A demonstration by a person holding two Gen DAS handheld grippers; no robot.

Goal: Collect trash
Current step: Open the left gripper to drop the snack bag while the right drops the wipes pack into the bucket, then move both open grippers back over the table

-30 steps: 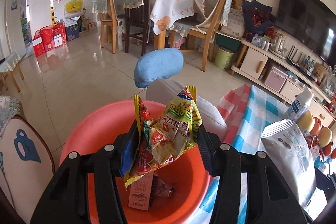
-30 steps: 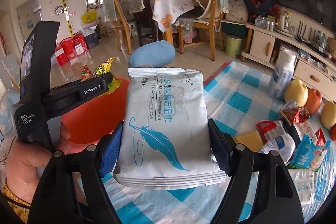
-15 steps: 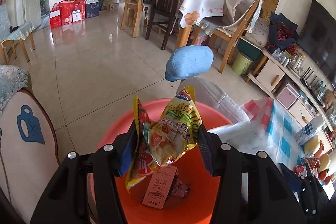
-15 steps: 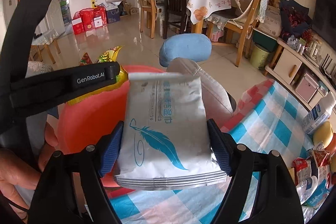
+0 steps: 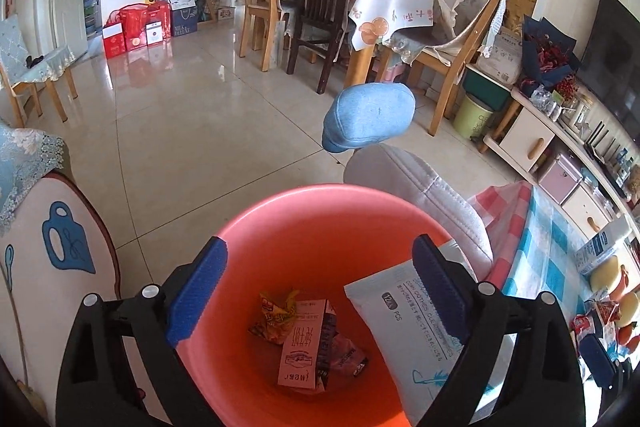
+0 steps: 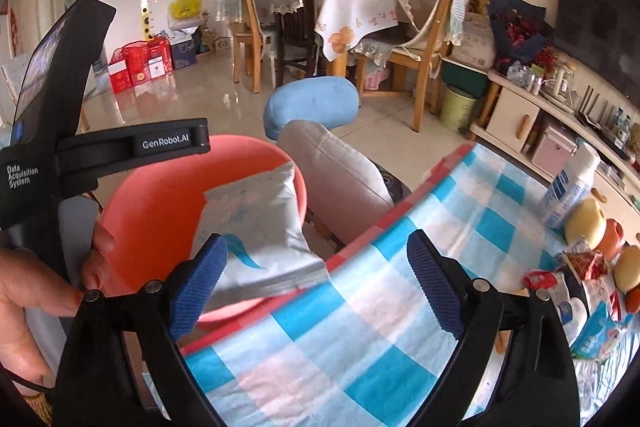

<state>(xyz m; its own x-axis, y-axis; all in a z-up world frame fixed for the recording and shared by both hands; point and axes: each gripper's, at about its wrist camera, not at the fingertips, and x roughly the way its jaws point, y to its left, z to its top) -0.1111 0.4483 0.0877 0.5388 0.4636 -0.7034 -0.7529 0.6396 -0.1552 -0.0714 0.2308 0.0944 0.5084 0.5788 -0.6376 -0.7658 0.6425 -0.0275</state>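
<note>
Basin (image 5: 256, 227), salmon-orange and round, stood beside the edge of the checked tablecloth (image 6: 460, 211); on its floor lay a crumpled yellow snack wrapper (image 5: 272, 315), a small pink carton (image 5: 302, 347) partly over it, and a dark pink wrapper (image 5: 348, 357) touching the carton; the white wet-wipes pack (image 5: 404, 327) leaned tilted against the basin's inner wall on the tablecloth side, its upper end near the rim; further packets (image 6: 580, 311), fruit and a white bottle (image 6: 568, 191) stayed on the cloth, well apart from the basin; the left gripper (image 5: 320, 287) pointed steeply down over the basin, jaws opening wide with nothing pressed between the pads; the right gripper (image 6: 318, 287) hung over the cloth's edge, jaws likewise opening, the pack just beside its left pad but not clamped; a hand (image 6: 36, 291) gripped the left device.
</note>
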